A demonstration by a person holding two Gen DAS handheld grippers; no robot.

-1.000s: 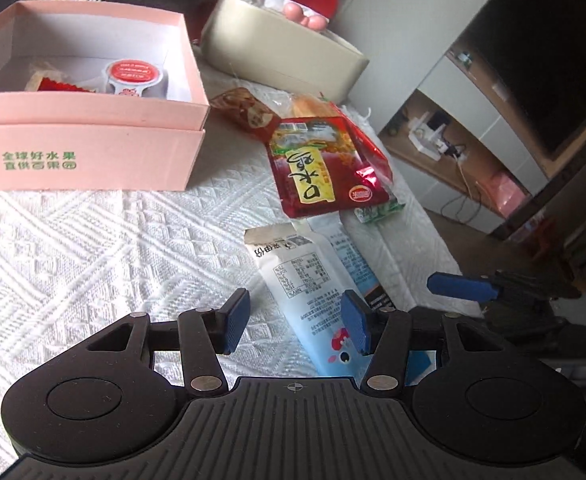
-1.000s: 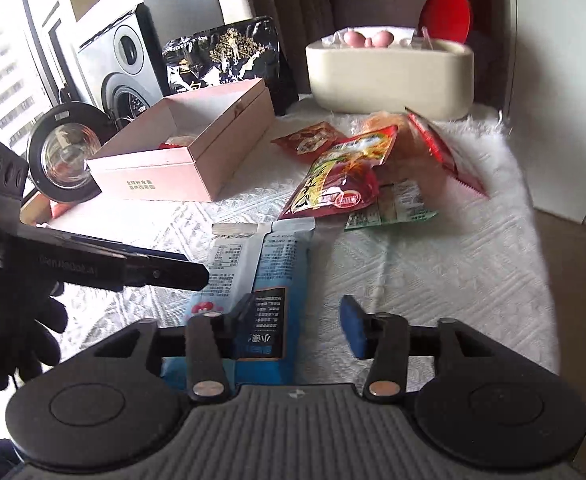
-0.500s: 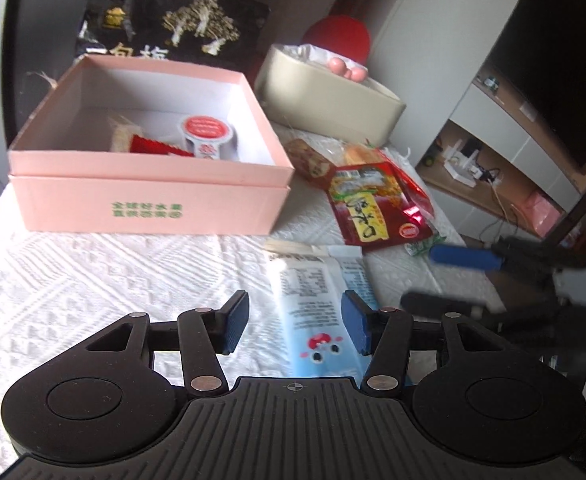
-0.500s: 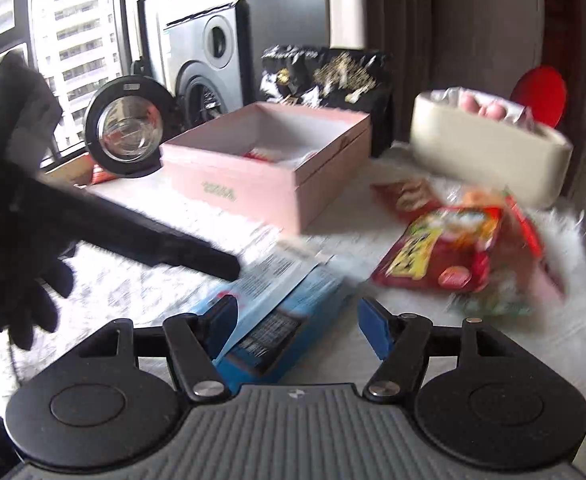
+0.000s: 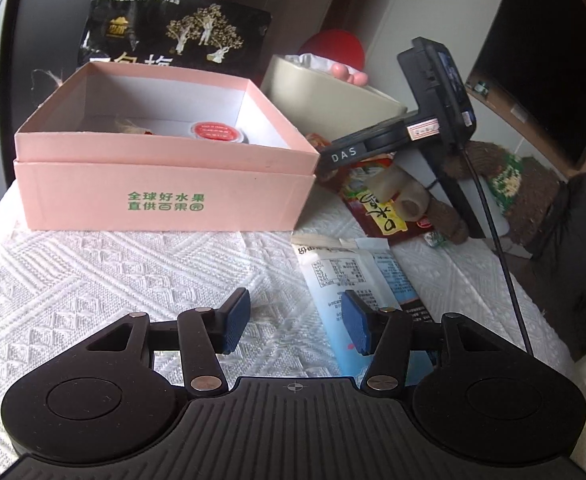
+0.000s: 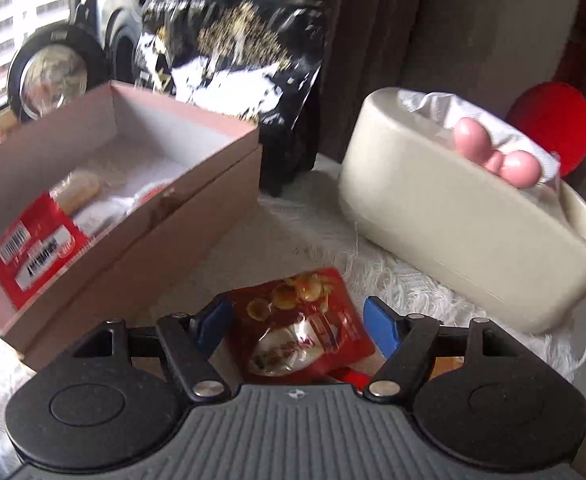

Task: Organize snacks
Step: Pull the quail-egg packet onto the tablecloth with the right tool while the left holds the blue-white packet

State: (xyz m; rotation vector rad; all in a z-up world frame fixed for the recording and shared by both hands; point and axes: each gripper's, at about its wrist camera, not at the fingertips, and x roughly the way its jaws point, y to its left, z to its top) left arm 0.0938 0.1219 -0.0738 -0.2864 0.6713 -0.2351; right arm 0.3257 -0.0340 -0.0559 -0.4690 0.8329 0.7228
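A pink box (image 5: 165, 196) stands open on the white cloth and holds a red-lidded cup (image 5: 215, 131); the right wrist view shows a red packet (image 6: 39, 246) in it (image 6: 197, 200). My left gripper (image 5: 295, 326) is open and empty, low over the cloth beside two blue-white pouches (image 5: 349, 276). My right gripper (image 6: 297, 324) is open, its jaws on either side of a small red snack packet (image 6: 301, 328) lying near the box; touching or not, I cannot tell. The right gripper's body (image 5: 429, 128) reaches over a larger red packet (image 5: 381, 208).
A beige tissue holder (image 6: 453, 220) with pink balls stands at the back right. A black bag (image 5: 177, 36) leans behind the box. A red round object (image 6: 549, 124) sits behind the holder. A washing machine and round mirror (image 6: 53, 76) are at the left.
My right gripper has moved forward from over the blue pouches to the small red packet by the box. My left gripper has drawn back and left a little.
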